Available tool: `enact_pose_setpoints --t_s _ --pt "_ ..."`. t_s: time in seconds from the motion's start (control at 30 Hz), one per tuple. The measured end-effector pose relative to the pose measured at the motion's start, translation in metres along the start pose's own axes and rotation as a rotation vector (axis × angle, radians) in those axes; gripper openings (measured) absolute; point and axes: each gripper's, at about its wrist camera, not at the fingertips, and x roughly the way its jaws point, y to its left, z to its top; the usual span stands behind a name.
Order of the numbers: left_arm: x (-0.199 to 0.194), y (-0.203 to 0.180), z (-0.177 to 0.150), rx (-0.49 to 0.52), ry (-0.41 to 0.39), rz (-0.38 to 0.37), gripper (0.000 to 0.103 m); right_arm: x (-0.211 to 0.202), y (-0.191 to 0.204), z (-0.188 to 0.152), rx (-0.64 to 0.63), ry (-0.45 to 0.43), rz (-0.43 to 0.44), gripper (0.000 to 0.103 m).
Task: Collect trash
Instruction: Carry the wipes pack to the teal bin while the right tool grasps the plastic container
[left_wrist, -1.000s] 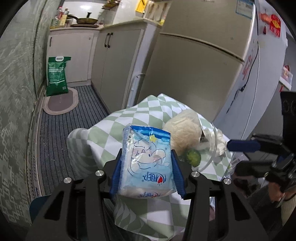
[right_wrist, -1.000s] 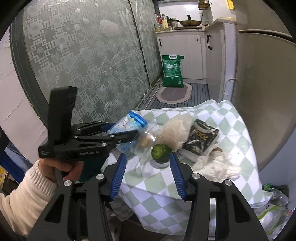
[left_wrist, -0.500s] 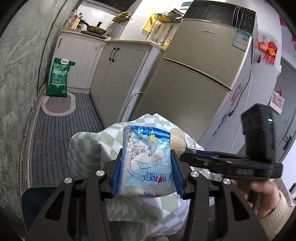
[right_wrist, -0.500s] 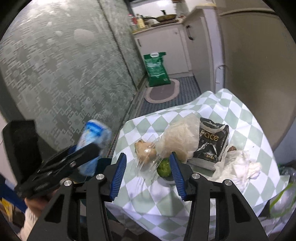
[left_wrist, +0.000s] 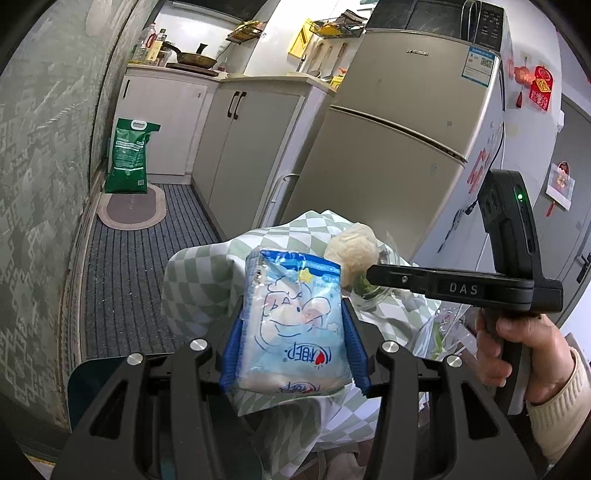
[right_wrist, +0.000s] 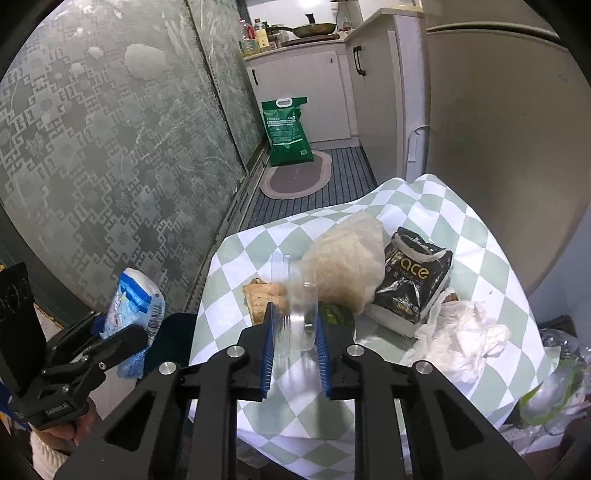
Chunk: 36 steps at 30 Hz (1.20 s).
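Note:
A blue and white packet (left_wrist: 295, 317) stands upright between the blue pads of my left gripper (left_wrist: 293, 306), which is shut on it, off the table's near left side. The same packet (right_wrist: 129, 306) shows at the lower left of the right wrist view. On the checked tablecloth (right_wrist: 461, 229), my right gripper (right_wrist: 295, 314) has a clear plastic cup (right_wrist: 295, 295) lying on its side between its pads. Its jaws are closing and both pads touch the cup. A green scrap (right_wrist: 336, 314) lies just right of the cup.
Also on the cloth are a whitish plastic bag (right_wrist: 351, 258), a black packet (right_wrist: 413, 284), crumpled white tissue (right_wrist: 461, 339) and a brown food scrap (right_wrist: 262, 295). A fridge (left_wrist: 388, 147) stands behind the table, frosted glass panels (right_wrist: 110, 147) to its left, a green sack (right_wrist: 288, 129) on the floor.
The right gripper's jaws have narrowed onto the clear cup, which now sits between the pads. The left gripper has drawn back to the left of the table, still holding the packet.

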Motion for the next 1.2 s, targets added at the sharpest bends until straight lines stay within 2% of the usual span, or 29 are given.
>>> enact_pose_setpoints --t_s 0.27,0.33,0.5,0.67,0.8,0.9,1.2 --pt "-0.002 -0.002 -0.004 0.014 0.002 0.001 0.051 -0.009 0.003 0.0 -0.038 -0.022 -0.061 0.017" --pt "0.001 -0.004 -0.003 0.021 0.01 0.009 0.051 -0.013 0.005 0.0 -0.052 -0.033 -0.076 0.013" --pt "0.007 -0.009 -0.003 0.018 0.024 0.01 0.051 -0.022 0.011 -0.001 -0.119 -0.054 -0.12 0.011" --pt "0.007 -0.011 -0.001 0.02 0.013 0.021 0.051 -0.032 0.009 0.002 -0.111 -0.083 -0.109 0.011" --pt "-0.002 -0.004 -0.006 0.003 0.007 0.075 0.05 -0.043 0.014 0.007 -0.118 -0.124 -0.086 0.011" --pt "-0.008 0.002 -0.012 0.002 0.021 0.146 0.05 -0.044 0.023 0.007 -0.128 -0.131 -0.046 0.011" --pt "-0.027 0.029 -0.05 -0.013 0.111 0.319 0.048 -0.02 0.079 0.007 -0.2 -0.061 0.097 0.012"
